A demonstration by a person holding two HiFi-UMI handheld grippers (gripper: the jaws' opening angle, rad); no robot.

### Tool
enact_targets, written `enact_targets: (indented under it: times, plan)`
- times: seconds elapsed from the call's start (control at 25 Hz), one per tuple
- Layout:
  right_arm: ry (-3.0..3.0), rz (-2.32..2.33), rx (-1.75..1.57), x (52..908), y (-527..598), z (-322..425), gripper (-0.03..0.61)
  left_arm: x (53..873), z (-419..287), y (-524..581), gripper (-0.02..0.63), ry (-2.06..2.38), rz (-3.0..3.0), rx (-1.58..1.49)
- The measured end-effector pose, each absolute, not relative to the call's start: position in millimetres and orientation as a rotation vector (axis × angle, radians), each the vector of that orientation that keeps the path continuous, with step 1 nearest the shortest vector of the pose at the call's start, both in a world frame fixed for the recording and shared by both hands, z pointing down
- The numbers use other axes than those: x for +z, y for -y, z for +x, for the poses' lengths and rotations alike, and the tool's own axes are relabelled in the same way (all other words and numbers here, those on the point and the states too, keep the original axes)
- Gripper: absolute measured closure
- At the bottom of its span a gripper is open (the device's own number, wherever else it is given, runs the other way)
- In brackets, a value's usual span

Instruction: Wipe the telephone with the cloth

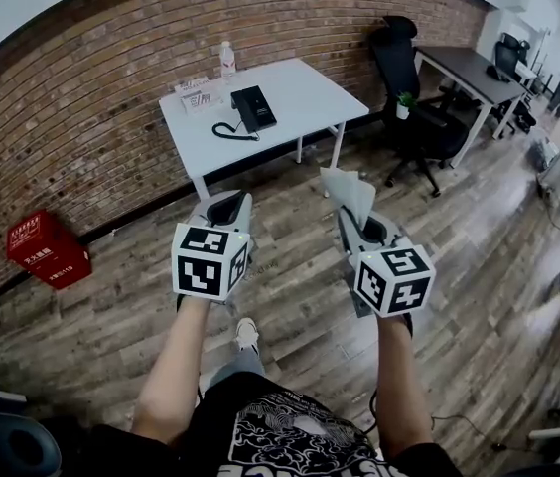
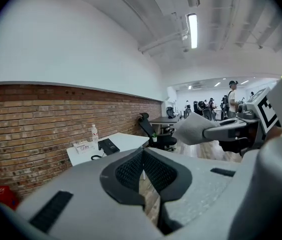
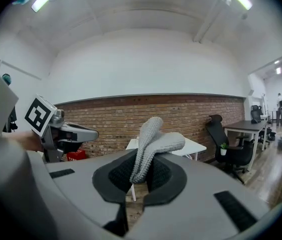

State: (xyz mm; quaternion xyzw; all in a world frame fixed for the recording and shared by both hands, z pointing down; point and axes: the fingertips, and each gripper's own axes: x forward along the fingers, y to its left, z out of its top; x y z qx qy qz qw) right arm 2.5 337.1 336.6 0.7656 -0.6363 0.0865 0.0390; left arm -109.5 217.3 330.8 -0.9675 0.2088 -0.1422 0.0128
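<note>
A black telephone (image 1: 253, 108) with a coiled cord lies on a white table (image 1: 300, 92) against the brick wall, well ahead of both grippers; the left gripper view shows the telephone (image 2: 108, 146) small and far off. My right gripper (image 1: 352, 214) is shut on a grey knitted cloth (image 1: 348, 193), which stands up from its jaws. In the right gripper view the cloth (image 3: 153, 141) is pinched between the pads. My left gripper (image 1: 226, 207) is held beside it over the wooden floor, shut with nothing in it.
On the table also stand a water bottle (image 1: 227, 59) and a small card box (image 1: 199, 94). A black office chair (image 1: 409, 107) and a dark desk (image 1: 471, 71) are to the right. A red box (image 1: 48, 249) sits by the wall at left.
</note>
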Motion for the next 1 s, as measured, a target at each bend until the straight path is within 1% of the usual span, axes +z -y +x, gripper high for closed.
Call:
enact_targets:
  times: [0.24,0.52,1.0]
  plan:
    - [1.932,2.332,0.281,345.2,-293.1,29.6,0.568,343.0,-80.8,-170.5,0.607,-0.642,-3.035,-0.443]
    - [1.913,2.305,0.316,348.1,-199.7,59.5,0.568,349.8,-46.5,-76.7,0.607,-0.631,-3.064,-0.461]
    - [1.890,2.280,0.378,349.2,-48.3,85.5,0.568,360.7,-21.5,74.5,0.607,-0.623,-3.101,-0.516]
